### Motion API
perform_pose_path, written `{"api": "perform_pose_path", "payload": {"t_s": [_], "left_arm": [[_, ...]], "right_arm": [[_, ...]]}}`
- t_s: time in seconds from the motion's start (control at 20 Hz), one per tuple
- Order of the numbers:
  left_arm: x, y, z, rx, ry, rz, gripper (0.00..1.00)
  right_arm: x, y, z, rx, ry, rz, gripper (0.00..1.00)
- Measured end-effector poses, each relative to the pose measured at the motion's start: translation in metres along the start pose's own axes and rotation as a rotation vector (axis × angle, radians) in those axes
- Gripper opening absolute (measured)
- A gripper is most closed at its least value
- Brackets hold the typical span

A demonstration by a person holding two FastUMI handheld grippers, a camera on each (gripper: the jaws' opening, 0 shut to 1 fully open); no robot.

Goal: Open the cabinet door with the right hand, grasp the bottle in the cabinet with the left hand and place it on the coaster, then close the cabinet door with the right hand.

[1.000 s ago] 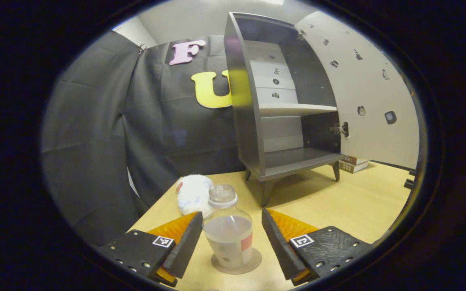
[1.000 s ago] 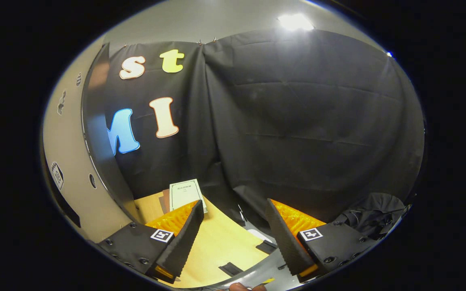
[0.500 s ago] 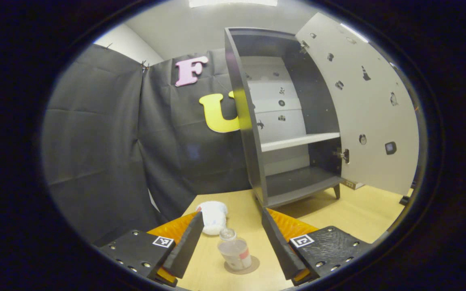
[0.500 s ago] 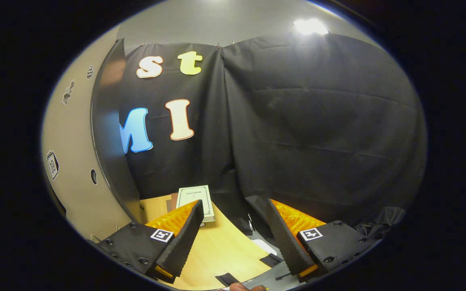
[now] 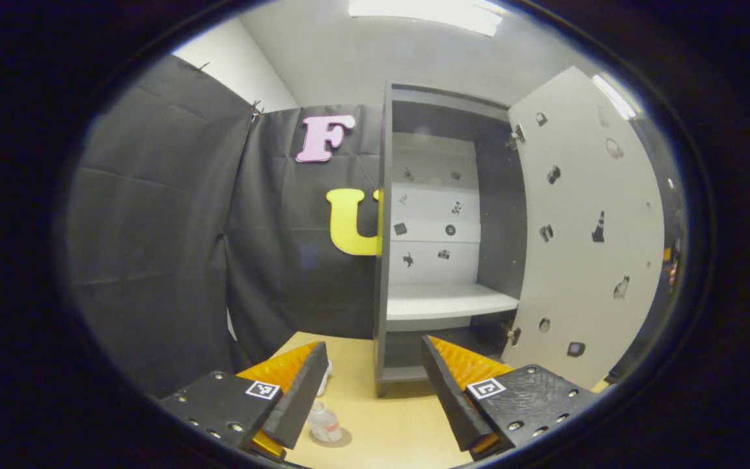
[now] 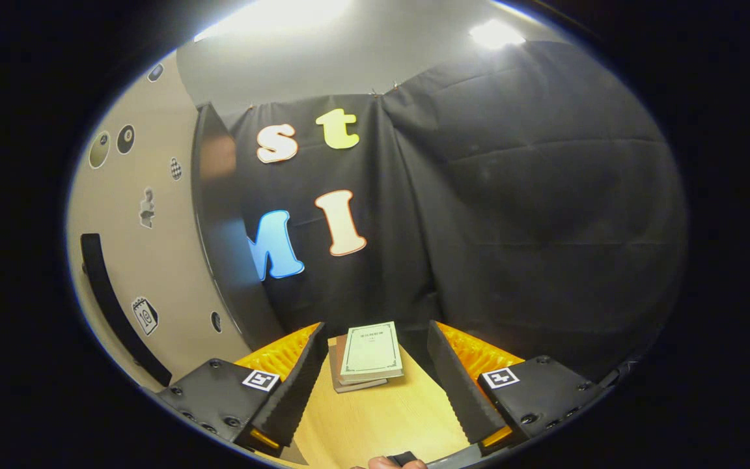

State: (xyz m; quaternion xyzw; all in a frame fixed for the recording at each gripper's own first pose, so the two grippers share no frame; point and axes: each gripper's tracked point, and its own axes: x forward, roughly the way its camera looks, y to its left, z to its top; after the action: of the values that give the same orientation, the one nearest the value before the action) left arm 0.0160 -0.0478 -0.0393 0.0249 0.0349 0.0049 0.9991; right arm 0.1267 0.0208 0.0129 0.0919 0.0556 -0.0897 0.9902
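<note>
Left tool [image 5: 372,384] open, now withdrawn from bottle [image 5: 324,423]; bottle stands on coaster [image 5: 336,438] below, beside its left finger. Cabinet [image 5: 443,247] ahead, door [image 5: 586,241] still open. Right tool [image 6: 375,378] open, empty, door panel [image 6: 134,260] at left. Remaining step: close door.

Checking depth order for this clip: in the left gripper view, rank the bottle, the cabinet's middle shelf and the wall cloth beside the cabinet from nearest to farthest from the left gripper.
From the left gripper:
1. The bottle, low on the table by its left finger, standing on the coaster.
2. The middle shelf, ahead and slightly right, inside the open cabinet.
3. The wall cloth, behind the cabinet to the left.
</note>
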Motion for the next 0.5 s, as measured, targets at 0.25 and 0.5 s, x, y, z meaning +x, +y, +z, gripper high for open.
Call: {"api": "perform_pose_path", "payload": {"t_s": [0.25, 0.5], "left_arm": [[0.002, 0.000, 0.030, -0.115, 0.097, 0.121, 0.87], [-0.016, 0.015, 0.054, -0.054, 0.087, 0.224, 0.87]], "right_arm": [[-0.012, 0.037, 0.022, -0.027, -0.048, 0.156, 0.97], [-0.027, 0.072, 0.010, -0.026, 0.007, 0.324, 0.97]]}}
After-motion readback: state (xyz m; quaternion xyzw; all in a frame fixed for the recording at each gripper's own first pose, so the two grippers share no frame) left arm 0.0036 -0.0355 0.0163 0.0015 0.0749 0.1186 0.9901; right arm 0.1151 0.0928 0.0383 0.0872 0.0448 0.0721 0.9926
